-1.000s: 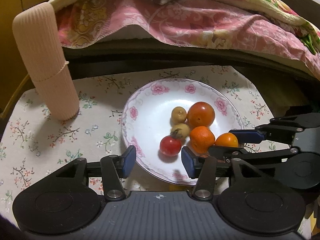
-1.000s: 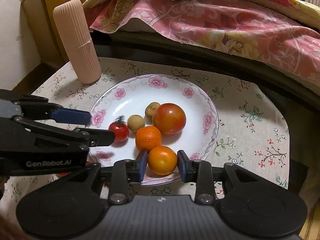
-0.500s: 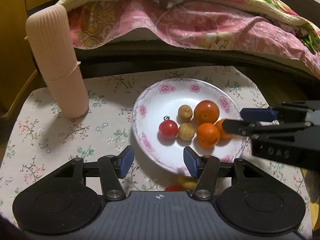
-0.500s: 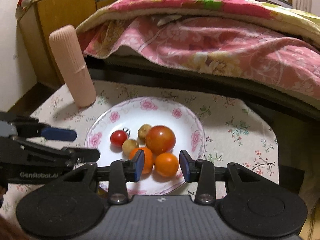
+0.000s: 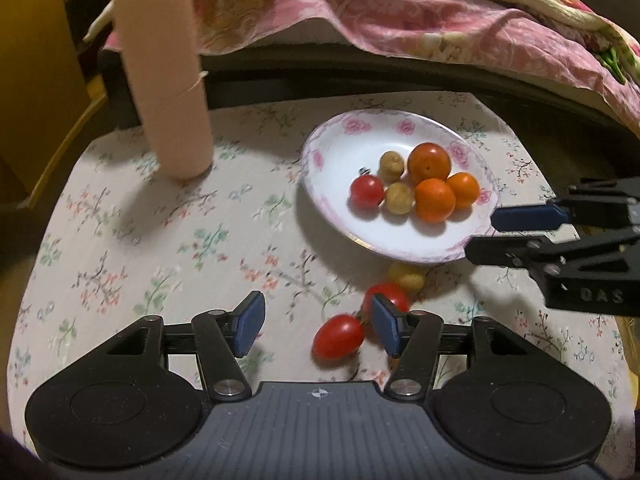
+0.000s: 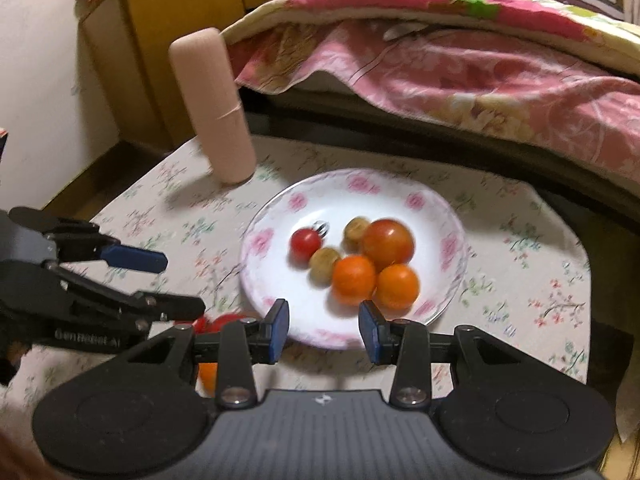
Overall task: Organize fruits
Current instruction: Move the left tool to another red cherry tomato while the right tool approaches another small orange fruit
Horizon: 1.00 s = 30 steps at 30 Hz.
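Observation:
A white floral plate (image 5: 340, 140) (image 6: 400, 192) holds a large tomato (image 5: 429, 158), two oranges (image 5: 435, 200), a cherry tomato (image 5: 366, 191) and two small brown fruits (image 5: 398, 198). On the cloth in front of the plate lie two red cherry tomatoes (image 5: 338, 336) and a yellow fruit (image 5: 406, 276). My left gripper (image 5: 316, 326) is open and empty, just above the near cherry tomato. My right gripper (image 6: 324, 334) is open and empty at the plate's near rim. A small orange (image 6: 208, 376) shows under its left finger.
A tall pink ribbed cylinder (image 5: 164, 76) (image 6: 212, 108) stands at the back left of the floral tablecloth (image 5: 160, 240). A bed with a pink quilt (image 5: 440, 20) runs along the far edge. A wooden cabinet (image 6: 152, 40) stands at the left.
Both grippers have pulled back from the plate. The right gripper let go of the orange, which stays on the plate. The loose fruits on the cloth have come into the left wrist view.

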### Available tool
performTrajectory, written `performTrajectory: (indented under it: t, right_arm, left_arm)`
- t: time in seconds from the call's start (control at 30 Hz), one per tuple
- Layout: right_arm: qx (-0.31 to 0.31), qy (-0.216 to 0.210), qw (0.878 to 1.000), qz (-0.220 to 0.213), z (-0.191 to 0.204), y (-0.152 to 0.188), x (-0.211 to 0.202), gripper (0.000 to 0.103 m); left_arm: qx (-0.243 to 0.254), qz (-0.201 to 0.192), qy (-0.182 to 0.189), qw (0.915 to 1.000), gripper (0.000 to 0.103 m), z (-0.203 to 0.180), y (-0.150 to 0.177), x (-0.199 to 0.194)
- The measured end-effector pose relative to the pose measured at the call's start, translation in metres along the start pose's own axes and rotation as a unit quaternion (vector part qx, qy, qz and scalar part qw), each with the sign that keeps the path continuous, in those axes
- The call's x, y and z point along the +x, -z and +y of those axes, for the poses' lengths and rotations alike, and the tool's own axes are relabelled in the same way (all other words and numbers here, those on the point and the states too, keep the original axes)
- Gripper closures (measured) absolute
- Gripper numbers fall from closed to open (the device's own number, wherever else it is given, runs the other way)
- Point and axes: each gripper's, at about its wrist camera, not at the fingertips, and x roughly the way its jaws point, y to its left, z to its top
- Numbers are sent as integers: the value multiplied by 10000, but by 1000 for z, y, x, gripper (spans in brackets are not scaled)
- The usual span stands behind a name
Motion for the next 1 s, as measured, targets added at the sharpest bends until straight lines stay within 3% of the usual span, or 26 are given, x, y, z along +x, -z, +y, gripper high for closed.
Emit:
performTrajectory:
  t: [0.2,0.4,0.73,0.9,1.0]
  right_arm:
    - [-212,-460,9984,254,19,10,0,65]
    - [-443,-638,9952,604,36,18,17,65]
    - [-499,-698,9930,811,49,18,42,65]
    - [-461,-679,9928,868,47,18,48,65]
    - [-439,-699,9928,863,46,17,42,71]
  left_arm:
    - [-60,42,-38,10000,35,12,6,-2]
    - [-106,112,-106,9998,35,23,11,-3]
    - [-167,96,-104,9998,34,30,14,-10]
    - [40,161,78,9998,34,22,16,-6]
    - [247,194,169,9994,34,14,17,-3]
